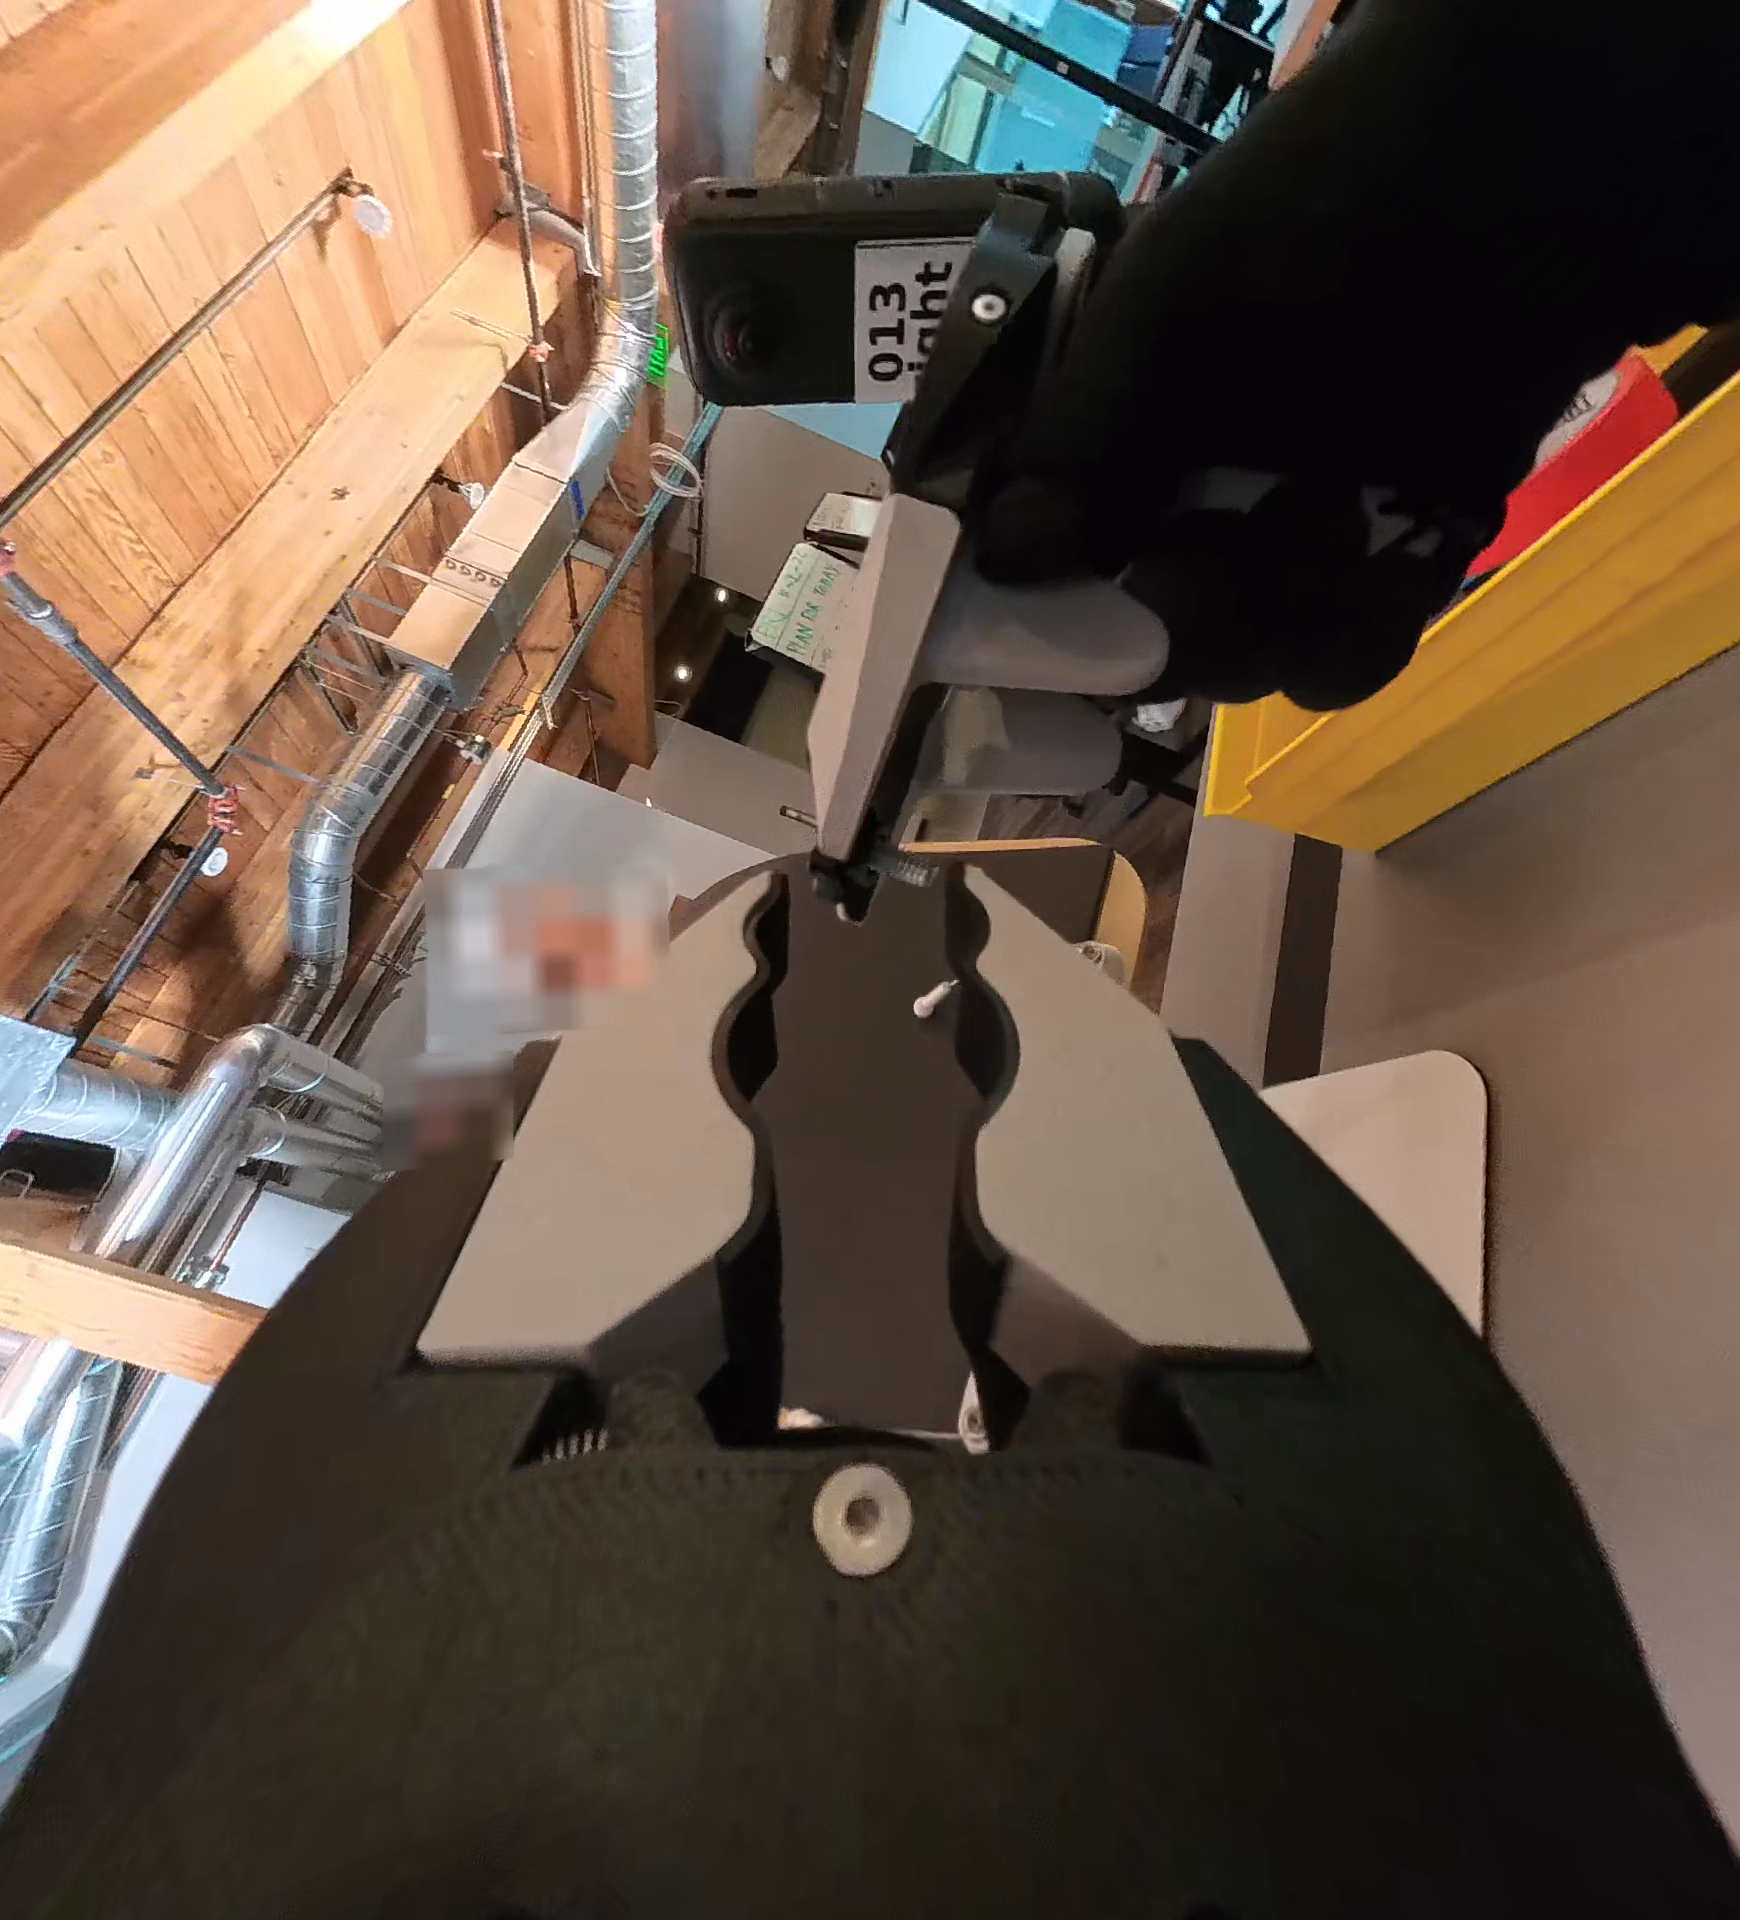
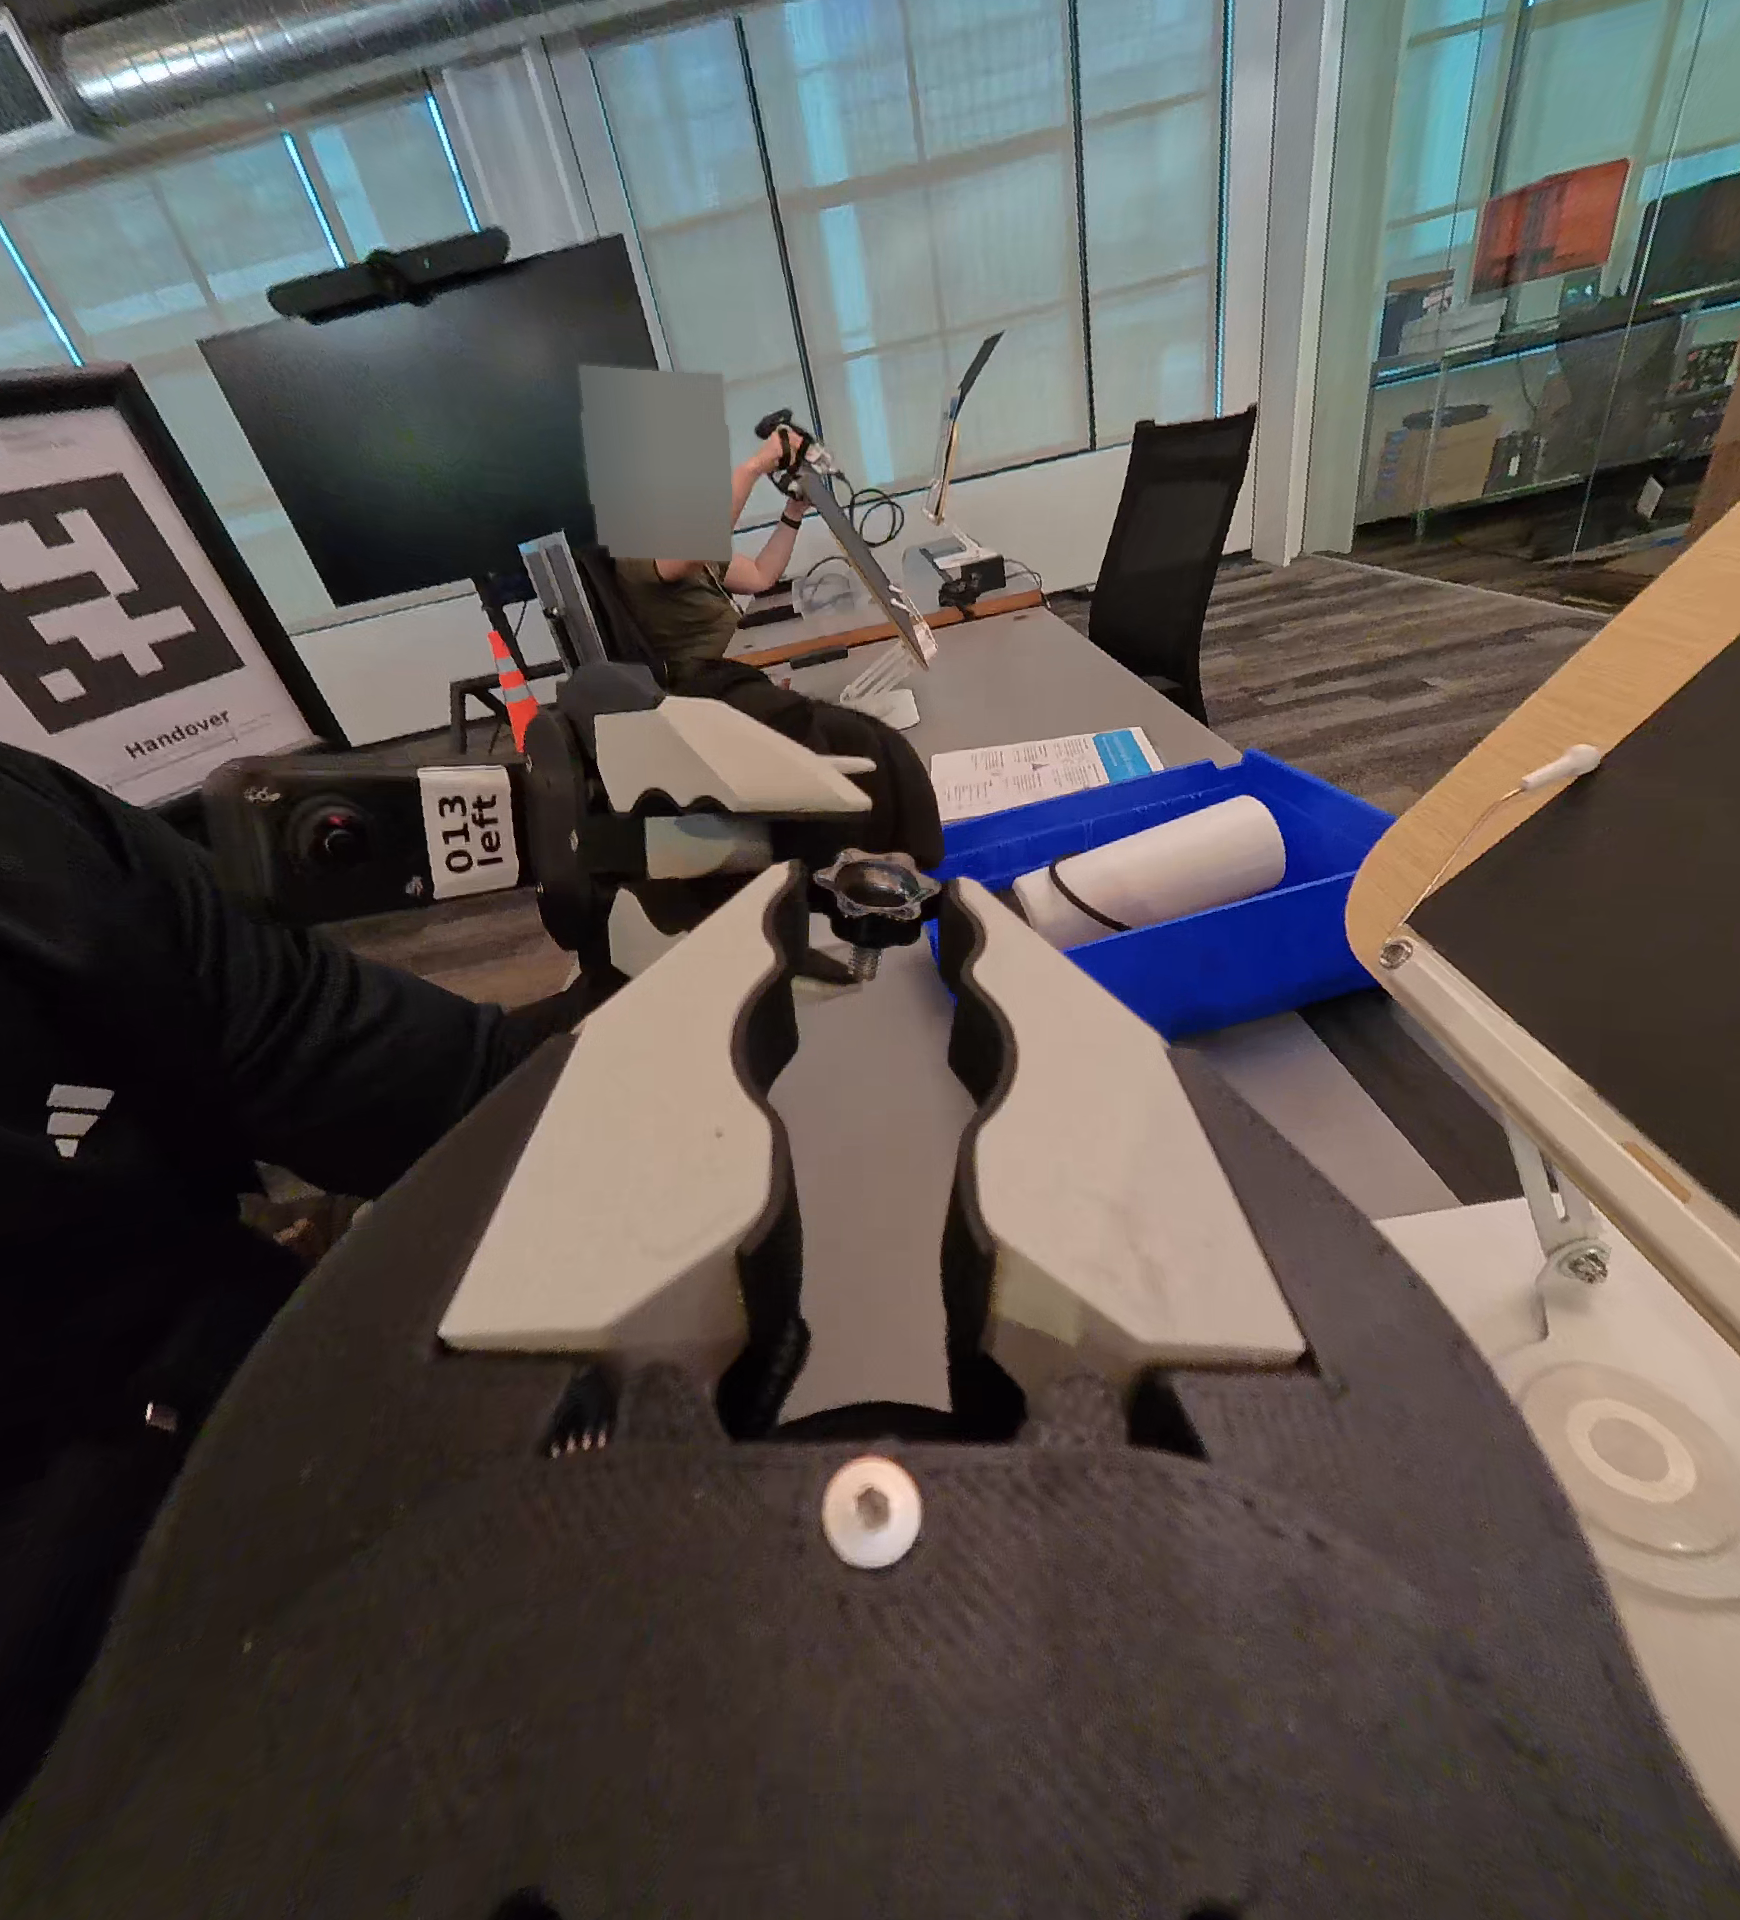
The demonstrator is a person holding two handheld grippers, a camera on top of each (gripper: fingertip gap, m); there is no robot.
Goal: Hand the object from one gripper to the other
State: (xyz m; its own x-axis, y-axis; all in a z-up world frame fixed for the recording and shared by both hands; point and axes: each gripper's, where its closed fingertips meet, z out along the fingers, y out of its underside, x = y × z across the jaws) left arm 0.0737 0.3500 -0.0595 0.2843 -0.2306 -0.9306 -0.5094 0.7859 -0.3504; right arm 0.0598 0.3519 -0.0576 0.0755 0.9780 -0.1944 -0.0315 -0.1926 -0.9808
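From the right wrist view, far left stands a framed marker board (image 2: 81, 582); a black sleeve (image 2: 139, 1039) fills the near left. Beside it the left tool (image 2: 845, 805) reaches in sideways, its grey fingers (image 2: 731, 758) standing a little apart with nothing visibly between them; its lower finger is partly hidden behind the right tool's tip. In the middle, the right tool (image 2: 871, 914) shows a black knob with a threaded stud (image 2: 876, 904) at its fingertips. The left finger (image 2: 658, 1101) touches the knob, while the right one looks just clear of it, so I cannot tell whether the grip is closed on it. The stud's lower end is hidden behind the fingers.

Right of that, on the grey bench (image 2: 1032, 675), a blue bin (image 2: 1209, 956) holds a white cylinder (image 2: 1157, 862) with a black ring or cord round it; its near end is cut off by the bin wall. Far right, a tilted board (image 2: 1624, 883) covers the bench there.

In the left wrist view the knob is a small dark shape (image 1: 861, 883) at the far tool's tip, hard to make out. At the right edge a yellow bin (image 1: 1531, 665) holds something red (image 1: 1572, 457), mostly cut off.
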